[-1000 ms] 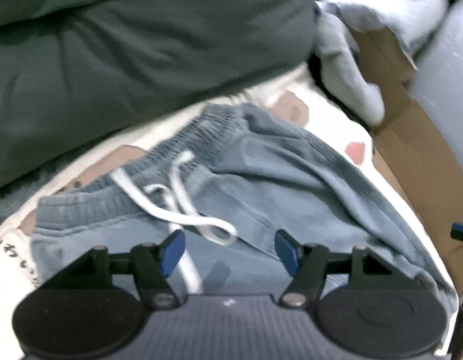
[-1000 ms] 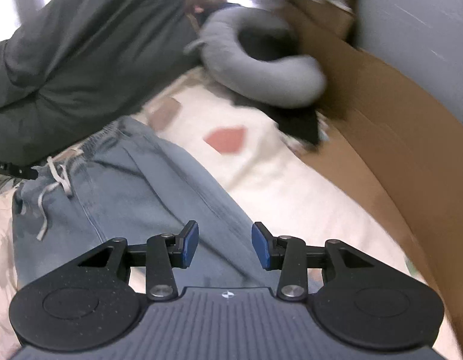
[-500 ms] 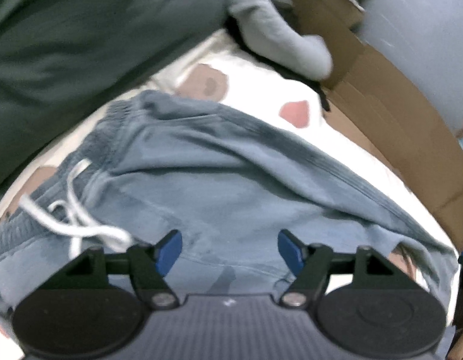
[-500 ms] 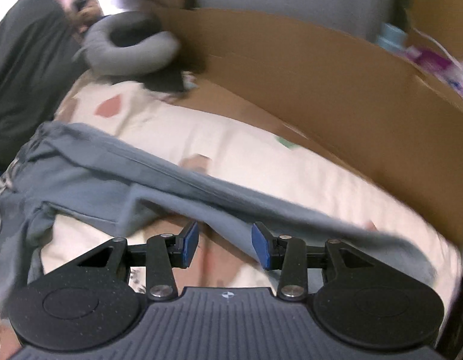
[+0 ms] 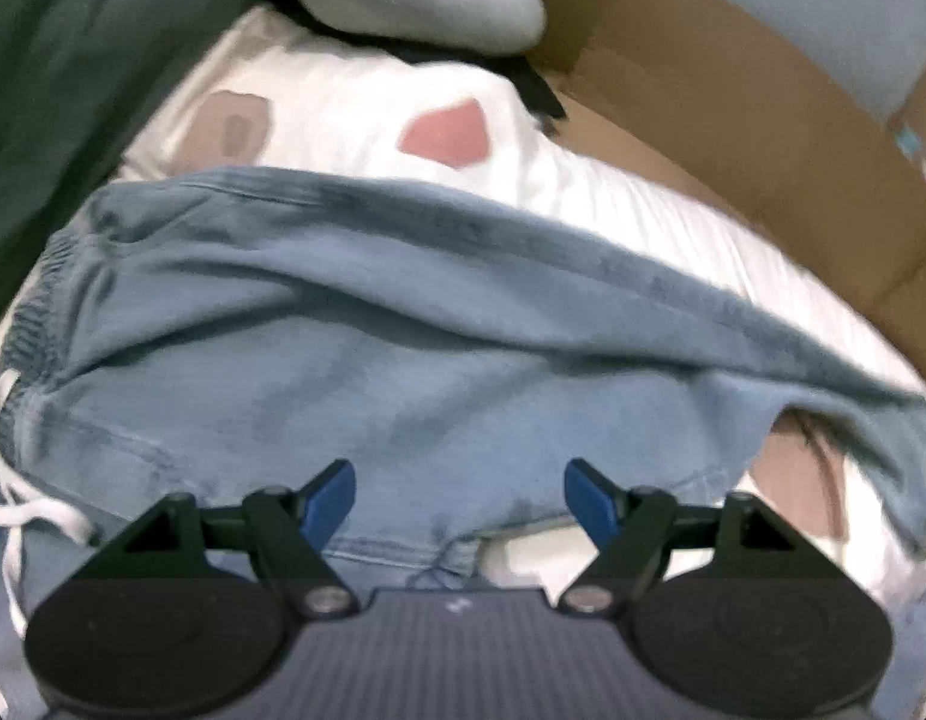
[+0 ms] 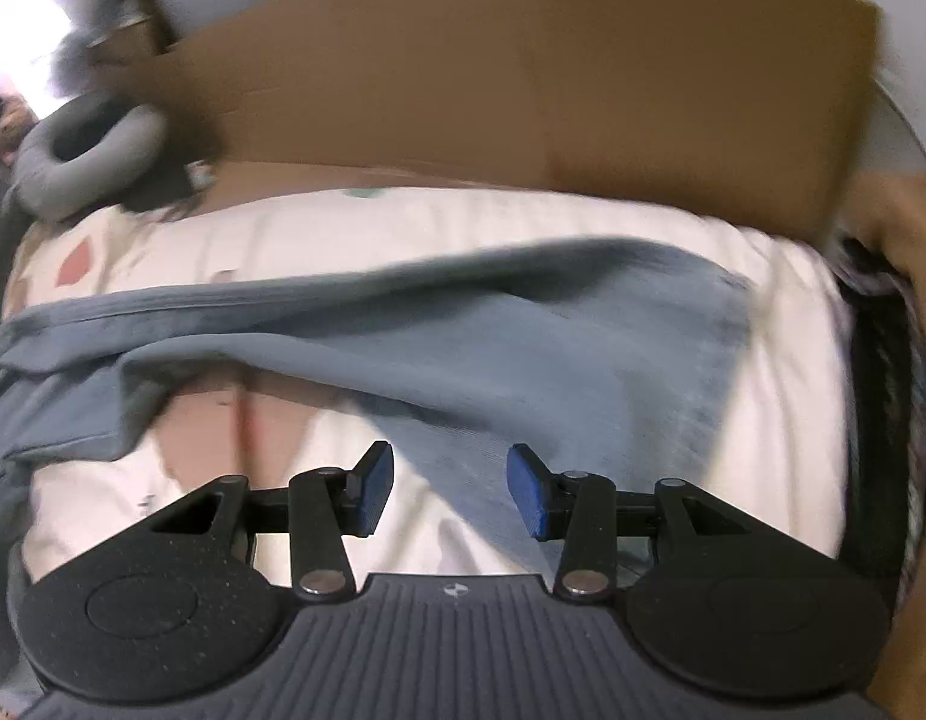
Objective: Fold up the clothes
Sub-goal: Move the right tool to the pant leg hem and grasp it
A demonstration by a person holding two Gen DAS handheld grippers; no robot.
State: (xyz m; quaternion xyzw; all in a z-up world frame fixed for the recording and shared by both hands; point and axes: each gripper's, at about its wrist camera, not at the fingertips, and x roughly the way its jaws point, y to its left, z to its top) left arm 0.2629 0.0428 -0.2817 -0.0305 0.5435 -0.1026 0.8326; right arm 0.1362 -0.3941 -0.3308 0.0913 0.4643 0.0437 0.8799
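Blue-grey drawstring trousers (image 5: 402, 348) lie spread on a cream patterned bedsheet (image 5: 354, 102). Their white drawstring (image 5: 18, 510) shows at the left of the left wrist view. My left gripper (image 5: 459, 495) is open and empty, just above the crotch seam. In the right wrist view one trouser leg (image 6: 523, 330) runs across to its hem at the right. My right gripper (image 6: 450, 489) is open and empty, over the lower edge of that leg.
A brown cardboard wall (image 6: 523, 72) stands along the far side of the bed. A grey neck pillow (image 6: 84, 150) lies at the far left corner. A dark green duvet (image 5: 60, 60) lies left of the trousers.
Both grippers have swung to the right along the trousers. The left went from the waistband and drawstring to the crotch. The right went from the upper leg towards the hem.
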